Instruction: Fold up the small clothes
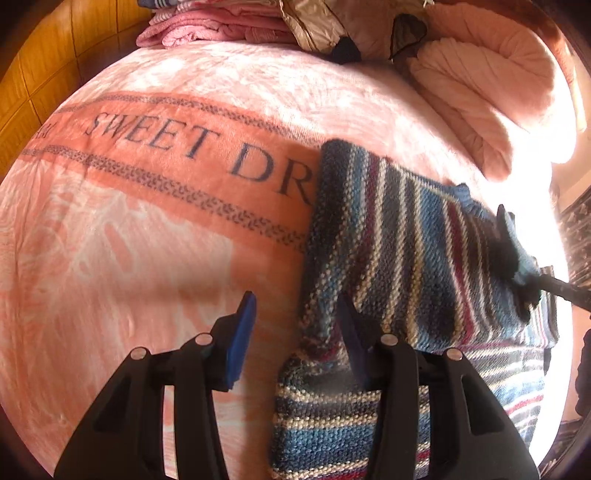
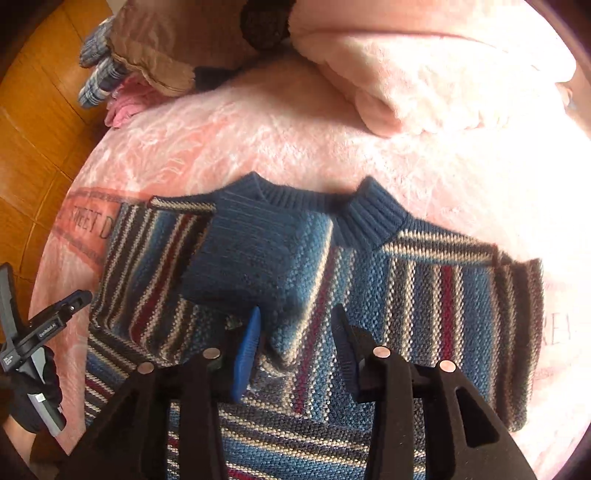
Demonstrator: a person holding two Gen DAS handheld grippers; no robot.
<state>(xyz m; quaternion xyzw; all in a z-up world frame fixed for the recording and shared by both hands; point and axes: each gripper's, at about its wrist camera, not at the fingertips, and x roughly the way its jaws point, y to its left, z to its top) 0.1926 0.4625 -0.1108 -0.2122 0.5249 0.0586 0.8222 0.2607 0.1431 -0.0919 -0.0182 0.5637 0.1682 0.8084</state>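
Your striped knit sweater (image 2: 314,280) lies flat on the bed, over the pink "SWEET DREAMS" blanket (image 1: 147,206), with one sleeve (image 2: 236,254) already folded in across the chest and the ribbed collar (image 2: 373,214) at the sweater's far edge. The fold looks part done: the other sleeve and the body still lie open.

Your right gripper (image 2: 295,347) hovers over the middle of the sweater, jaws spread and holding nothing. Your left gripper (image 1: 295,332) sits at the sweater's side edge, jaws likewise apart and empty, one finger over the knit and one over the blanket.

Next, by my judgement, you need a pinch on the open sleeve or the hem, taking the whole thickness of the knit.

No containers are in view; beyond the sweater, only a stack of pink clothes (image 1: 218,29) and a rolled quilt (image 1: 491,99).
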